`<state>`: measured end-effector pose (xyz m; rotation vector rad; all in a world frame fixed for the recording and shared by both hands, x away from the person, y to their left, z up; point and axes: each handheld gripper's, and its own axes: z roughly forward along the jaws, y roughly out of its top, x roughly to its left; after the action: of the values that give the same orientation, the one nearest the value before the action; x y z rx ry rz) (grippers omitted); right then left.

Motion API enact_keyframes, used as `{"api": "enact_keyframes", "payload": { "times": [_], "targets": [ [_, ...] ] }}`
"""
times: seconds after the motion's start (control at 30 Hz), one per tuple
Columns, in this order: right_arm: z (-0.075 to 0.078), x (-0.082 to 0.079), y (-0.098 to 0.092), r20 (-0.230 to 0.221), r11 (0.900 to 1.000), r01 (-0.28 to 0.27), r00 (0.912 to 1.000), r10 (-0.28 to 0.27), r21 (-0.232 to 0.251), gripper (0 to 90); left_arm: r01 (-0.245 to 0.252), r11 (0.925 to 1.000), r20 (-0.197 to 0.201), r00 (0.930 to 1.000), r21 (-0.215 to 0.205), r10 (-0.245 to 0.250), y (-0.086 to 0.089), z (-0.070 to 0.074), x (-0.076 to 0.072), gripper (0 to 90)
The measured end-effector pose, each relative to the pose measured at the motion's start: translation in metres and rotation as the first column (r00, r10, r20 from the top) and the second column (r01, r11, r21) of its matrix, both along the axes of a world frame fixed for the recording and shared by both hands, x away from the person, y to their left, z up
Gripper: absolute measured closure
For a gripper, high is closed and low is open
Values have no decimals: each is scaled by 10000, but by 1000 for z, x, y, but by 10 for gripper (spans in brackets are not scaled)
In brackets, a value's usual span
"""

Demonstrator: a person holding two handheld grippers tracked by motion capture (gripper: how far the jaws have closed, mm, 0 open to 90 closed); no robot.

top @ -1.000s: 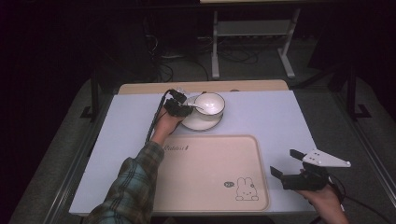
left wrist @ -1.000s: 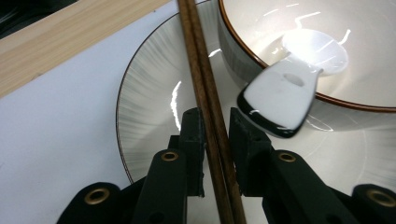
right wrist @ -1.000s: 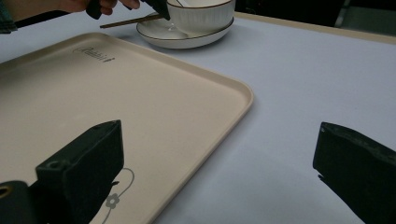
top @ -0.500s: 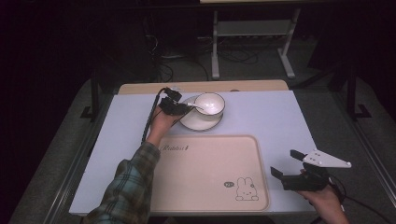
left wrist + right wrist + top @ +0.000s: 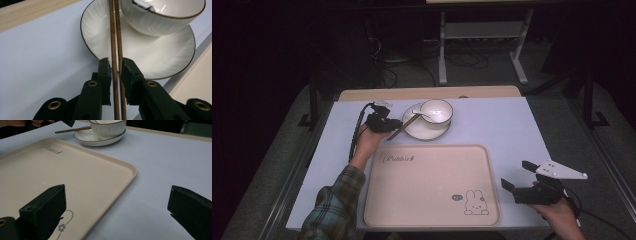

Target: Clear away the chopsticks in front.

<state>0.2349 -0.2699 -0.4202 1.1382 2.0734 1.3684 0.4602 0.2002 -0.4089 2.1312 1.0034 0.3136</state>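
A pair of brown chopsticks (image 5: 404,128) runs from my left gripper (image 5: 393,125) up onto the white plate (image 5: 428,132), their far ends beside the white bowl (image 5: 437,111) that stands on it. A white spoon (image 5: 417,111) lies in the bowl. In the left gripper view the jaws have just been closing, and the pads now press on both chopsticks (image 5: 115,37) at my left gripper (image 5: 115,62). My right gripper (image 5: 518,175) hangs open over the table, right of the beige tray (image 5: 427,200), with nothing between its jaws (image 5: 117,195).
The beige tray (image 5: 62,170), with a rabbit drawing (image 5: 475,202), lies in front of the plate (image 5: 97,138). A wooden strip (image 5: 427,93) borders the table's far edge. A metal stand (image 5: 484,35) and cables sit on the floor beyond.
My left gripper has drawn back to the left, away from the bowl, and the chopsticks came with it. The right gripper has stayed where it was.
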Motion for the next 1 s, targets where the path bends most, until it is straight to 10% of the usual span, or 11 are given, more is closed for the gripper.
{"api": "enact_keyframes", "payload": {
  "times": [1.0],
  "targets": [
    [-1,0,-1,-29,10000,6,10000,-6,48,13,-108,9999,-593,9982,127,115,0,-18,4,841]
  ]
}}
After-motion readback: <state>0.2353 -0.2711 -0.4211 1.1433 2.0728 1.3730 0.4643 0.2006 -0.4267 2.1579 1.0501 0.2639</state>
